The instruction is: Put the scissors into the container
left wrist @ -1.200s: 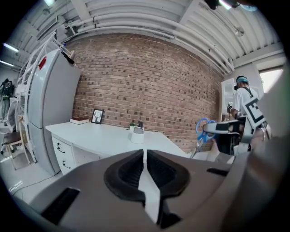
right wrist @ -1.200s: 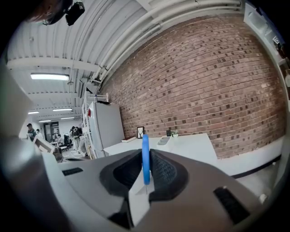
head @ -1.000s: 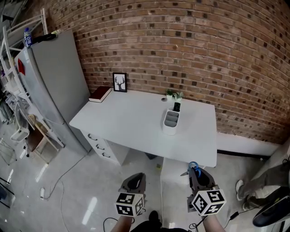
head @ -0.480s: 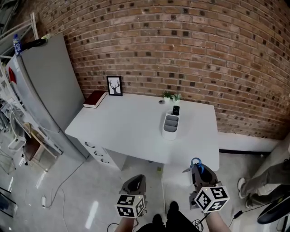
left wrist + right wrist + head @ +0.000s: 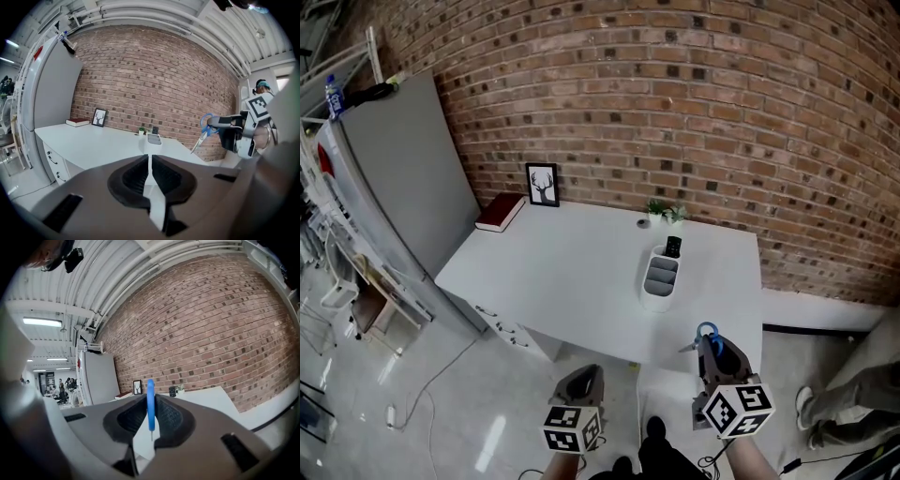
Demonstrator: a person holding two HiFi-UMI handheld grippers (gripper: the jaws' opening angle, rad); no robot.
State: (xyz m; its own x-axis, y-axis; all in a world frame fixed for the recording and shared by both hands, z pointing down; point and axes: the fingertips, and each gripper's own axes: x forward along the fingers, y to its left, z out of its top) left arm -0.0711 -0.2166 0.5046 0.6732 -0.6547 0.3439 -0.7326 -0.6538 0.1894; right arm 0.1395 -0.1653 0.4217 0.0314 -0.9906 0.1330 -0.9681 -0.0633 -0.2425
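Note:
Blue-handled scissors (image 5: 704,339) stick out of my right gripper (image 5: 710,352), which is shut on them below the table's near edge. In the right gripper view the blue handle (image 5: 150,404) stands upright between the closed jaws. From the left gripper view the scissors (image 5: 204,131) hang blades-down in the right gripper (image 5: 234,133). A white divided container (image 5: 660,276) stands on the white table (image 5: 572,262) toward its right side, also seen as the container (image 5: 153,138). My left gripper (image 5: 581,389) is shut and empty, low at the left.
A small framed deer picture (image 5: 544,184), a dark red book (image 5: 500,213) and a small potted plant (image 5: 664,212) sit along the table's back by the brick wall. A grey refrigerator (image 5: 403,178) stands left of the table. A person's legs (image 5: 853,394) show at the right.
The view has drawn slightly closer to the table. Both grippers keep their places low in the view, and the scissors stay held in the right one.

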